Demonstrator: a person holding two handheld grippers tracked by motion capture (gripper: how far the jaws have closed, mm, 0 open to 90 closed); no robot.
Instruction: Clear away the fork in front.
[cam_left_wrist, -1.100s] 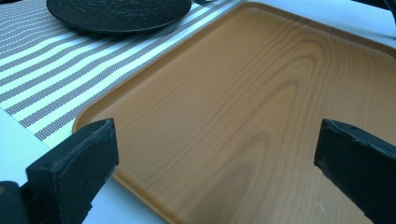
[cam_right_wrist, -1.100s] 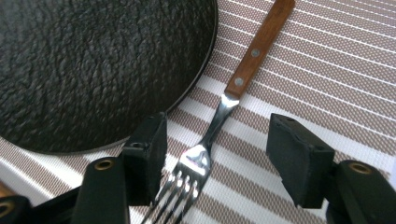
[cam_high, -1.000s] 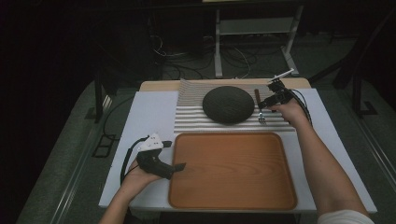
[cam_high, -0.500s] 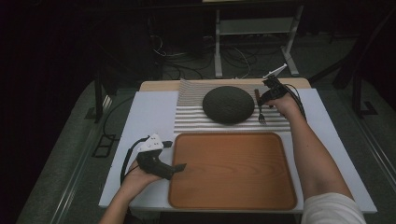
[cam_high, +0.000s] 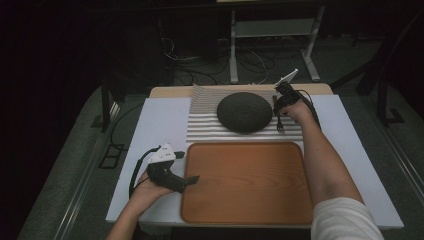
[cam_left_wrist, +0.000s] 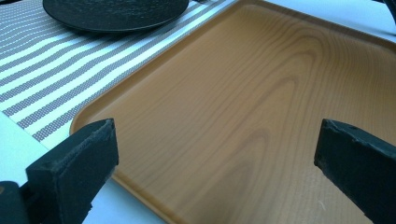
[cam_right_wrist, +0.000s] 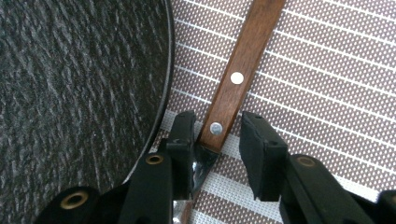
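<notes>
Cutlery with a brown wooden handle (cam_right_wrist: 233, 88) lies on the striped placemat (cam_right_wrist: 327, 93), running from the top centre of the right gripper view down to the bottom centre, with two pale rivets showing along the handle. Its metal part begins right at the jaws, and I cannot tell for sure from that glimpse whether it is a fork or a knife; in the high view the piece (cam_high: 280, 121) looks like a fork with its tines toward the lower edge of the mat, though it is small there. The right gripper (cam_right_wrist: 217, 140) stands over the handle's lower end with a jaw on either side of it: the left jaw lies against the wood, the right one stands a little off, so the fingers are narrow but not closed on it. Just left of the handle, the rim of the dark round plate (cam_right_wrist: 70, 93) curves down the left half of that view.

In the high view the plate (cam_high: 245, 111) sits in the upper middle of the frame on the placemat (cam_high: 210, 131), with the right gripper (cam_high: 281, 95) at its right edge. Below the mat lies the wooden tray (cam_high: 247, 182), bare. The left gripper (cam_high: 172, 177) sits at the lower left, held in the person's hand just beside the tray's left edge. In the left gripper view its jaws stand wide apart at the bottom corners, with the tray (cam_left_wrist: 252, 107) between them and nothing gripped.
</notes>
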